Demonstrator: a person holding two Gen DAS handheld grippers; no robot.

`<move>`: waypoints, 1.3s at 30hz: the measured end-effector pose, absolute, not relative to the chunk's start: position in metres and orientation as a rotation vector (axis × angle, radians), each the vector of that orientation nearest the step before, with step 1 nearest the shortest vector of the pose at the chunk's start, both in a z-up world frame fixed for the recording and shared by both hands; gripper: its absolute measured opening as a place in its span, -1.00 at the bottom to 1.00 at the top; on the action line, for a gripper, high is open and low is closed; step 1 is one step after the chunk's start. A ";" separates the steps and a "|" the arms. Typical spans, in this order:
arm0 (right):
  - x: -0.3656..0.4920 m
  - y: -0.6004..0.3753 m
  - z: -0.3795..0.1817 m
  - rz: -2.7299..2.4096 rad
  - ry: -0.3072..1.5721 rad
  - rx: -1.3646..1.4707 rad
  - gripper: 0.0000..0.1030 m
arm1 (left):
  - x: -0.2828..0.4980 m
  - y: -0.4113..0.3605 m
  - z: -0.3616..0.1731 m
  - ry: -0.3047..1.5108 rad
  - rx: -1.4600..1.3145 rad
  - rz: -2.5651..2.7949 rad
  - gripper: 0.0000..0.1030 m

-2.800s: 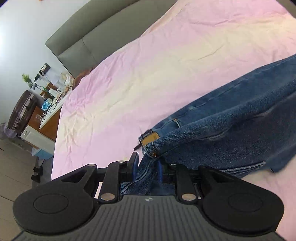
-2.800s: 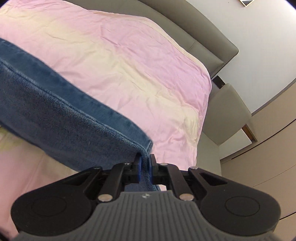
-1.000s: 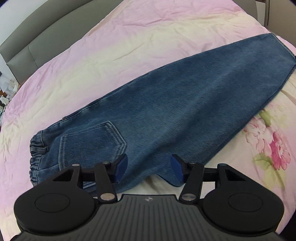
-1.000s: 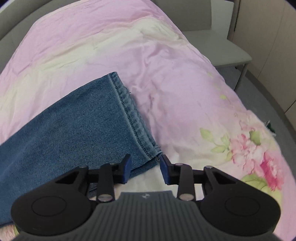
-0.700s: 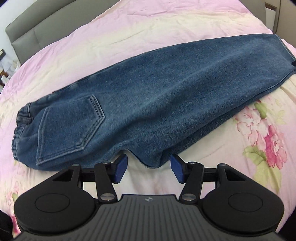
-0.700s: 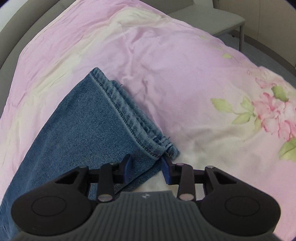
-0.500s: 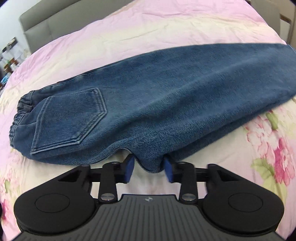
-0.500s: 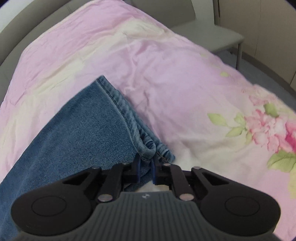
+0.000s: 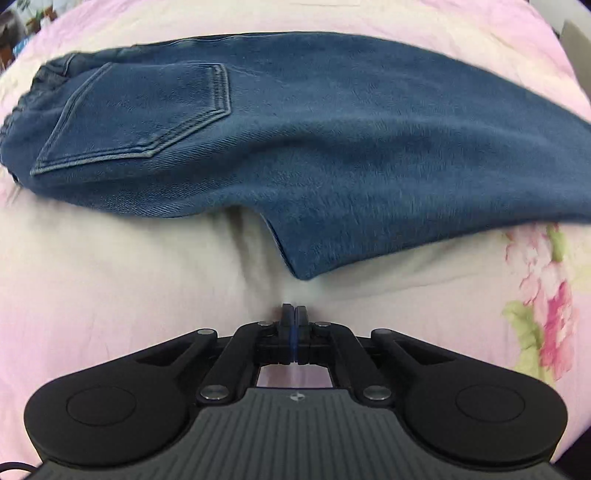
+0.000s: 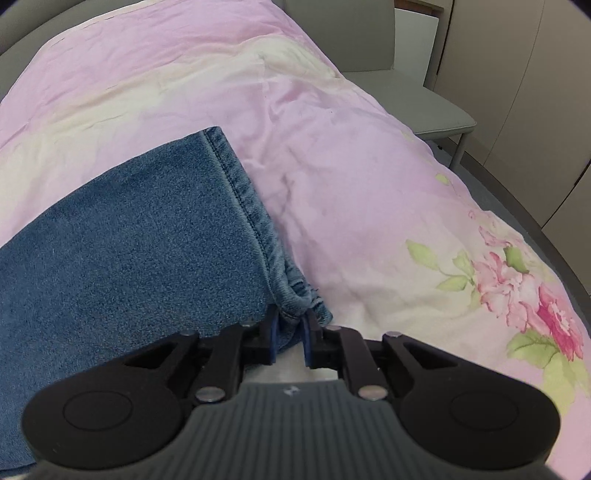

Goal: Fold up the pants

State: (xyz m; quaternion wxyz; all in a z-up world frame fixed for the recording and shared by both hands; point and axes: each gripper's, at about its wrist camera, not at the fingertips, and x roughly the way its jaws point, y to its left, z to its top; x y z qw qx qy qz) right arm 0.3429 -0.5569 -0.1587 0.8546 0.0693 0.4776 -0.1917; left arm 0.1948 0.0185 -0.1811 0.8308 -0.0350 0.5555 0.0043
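Observation:
Blue jeans lie folded lengthwise on the bed, waistband at left and back pocket facing up. My left gripper is shut with nothing in it, down at the sheet just short of the jeans' crotch corner. In the right wrist view the leg ends in a stitched hem. The near corner of that hem is bunched between the pads of my right gripper. Its jaws are opening slightly, and the pads still press on the cloth.
The bedspread is pink and cream with a flower print toward its near right side. A grey chair stands beside the bed's right edge, with beige cupboards behind it. A grey headboard runs along the far end.
The left jaws went from wide apart around the crotch corner to fully shut, sinking toward the bed without the denim. The right jaws closed on the hem corner.

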 end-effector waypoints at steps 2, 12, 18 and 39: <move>0.340 -0.553 -0.149 -0.388 1.004 0.082 -0.56 | 0.195 0.028 -0.170 1.178 -0.102 -0.013 -1.00; 0.324 -0.455 -0.102 -0.021 0.946 -0.055 -0.36 | 0.203 0.114 -0.085 0.997 -0.028 0.030 -0.46; 0.341 -0.342 -0.110 0.248 0.991 -0.093 -0.35 | 0.230 0.182 -0.060 0.922 0.062 0.118 0.04; 0.419 -0.045 -0.143 0.684 0.995 -0.276 -0.42 | 0.356 0.262 -0.102 0.917 0.084 0.094 -0.69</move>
